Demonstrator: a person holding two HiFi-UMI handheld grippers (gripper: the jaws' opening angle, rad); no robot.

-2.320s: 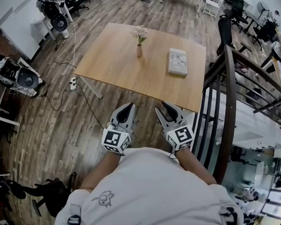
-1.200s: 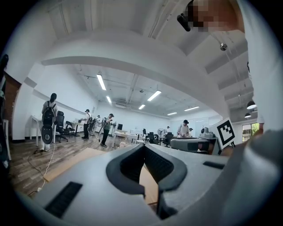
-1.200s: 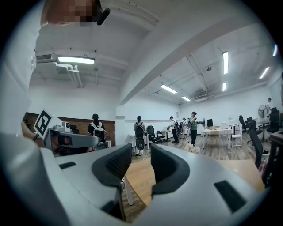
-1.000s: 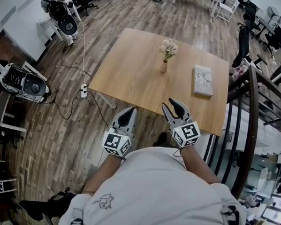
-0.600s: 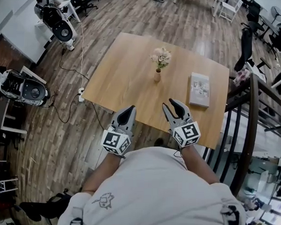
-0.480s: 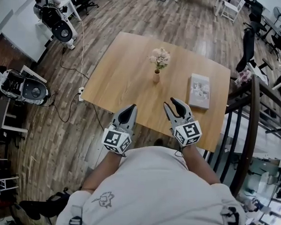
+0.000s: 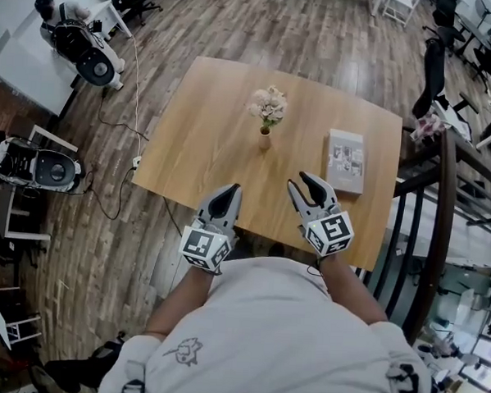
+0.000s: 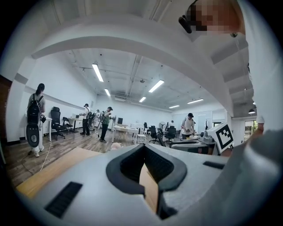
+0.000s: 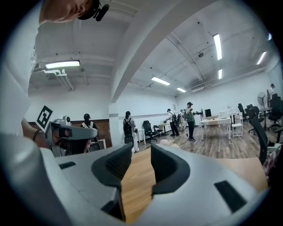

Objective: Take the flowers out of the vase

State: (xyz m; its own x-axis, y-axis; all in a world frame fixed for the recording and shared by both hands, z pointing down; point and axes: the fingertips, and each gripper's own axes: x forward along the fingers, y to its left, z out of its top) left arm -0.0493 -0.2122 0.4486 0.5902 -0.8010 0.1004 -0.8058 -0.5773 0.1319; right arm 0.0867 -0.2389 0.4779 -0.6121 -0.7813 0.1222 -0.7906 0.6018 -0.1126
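Note:
A small vase point(image 7: 265, 141) holding pale pink flowers point(image 7: 268, 106) stands upright near the middle of the wooden table point(image 7: 208, 132). My left gripper point(image 7: 230, 187) hovers at the table's near edge, well short of the vase, its tips together and nothing in them. To its right my right gripper point(image 7: 300, 180) is open and empty, over the near part of the table. In the left gripper view the flowers point(image 8: 116, 145) peek over the shut left gripper point(image 8: 143, 146). In the right gripper view the flowers point(image 9: 167, 142) show far off, past the right gripper point(image 9: 141, 148).
A grey book point(image 7: 346, 160) lies flat on the table, right of the vase. A dark stair railing point(image 7: 438, 210) runs along the right side. Equipment cases point(image 7: 34, 162) and a cable point(image 7: 135, 104) lie on the wood floor to the left. People stand far off in the room.
The table has drawn nearer in the head view. Both grippers have moved forward from the floor side to over its near edge. Their jaws look unchanged.

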